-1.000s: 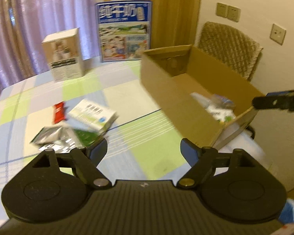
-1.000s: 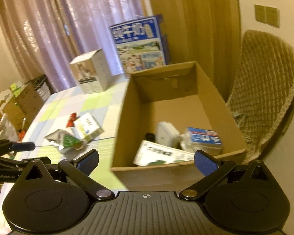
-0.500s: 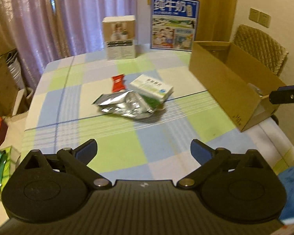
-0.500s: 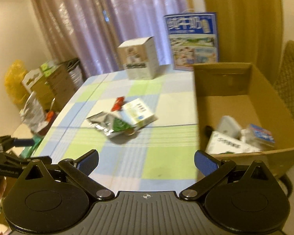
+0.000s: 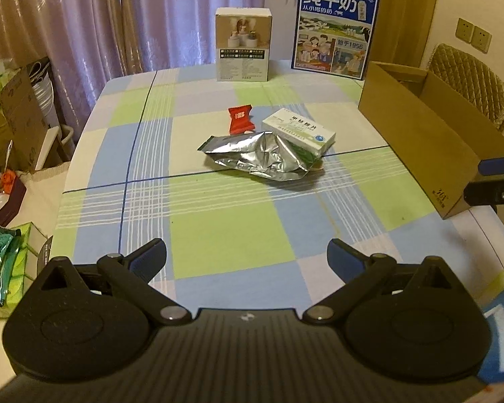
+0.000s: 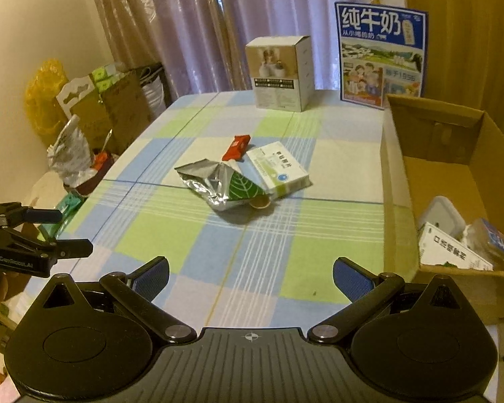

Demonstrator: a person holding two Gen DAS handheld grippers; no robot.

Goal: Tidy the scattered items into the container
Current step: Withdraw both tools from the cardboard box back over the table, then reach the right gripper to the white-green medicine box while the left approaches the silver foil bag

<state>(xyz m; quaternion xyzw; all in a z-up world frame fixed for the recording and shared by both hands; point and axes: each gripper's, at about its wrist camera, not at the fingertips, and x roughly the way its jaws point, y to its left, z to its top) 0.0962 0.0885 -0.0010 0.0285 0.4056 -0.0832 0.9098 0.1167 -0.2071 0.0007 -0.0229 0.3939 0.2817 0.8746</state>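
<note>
Your left gripper [image 5: 247, 257] and right gripper [image 6: 250, 273]: jaws spread, empty | foil pouch [image 5: 257, 158] pile mid-table at 12 o'clock, long axis 9-to-3 | cardboard box [image 6: 453, 181] at 2 o'clock | neither nearer.

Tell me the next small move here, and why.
Probably ease the left tongs forward over the silver foil pouch. Both tongs are open and empty, short of the pile. The pouch is nearest, partly overlapping the white medicine box, with the red packet behind. The cardboard box already holds items.
</note>
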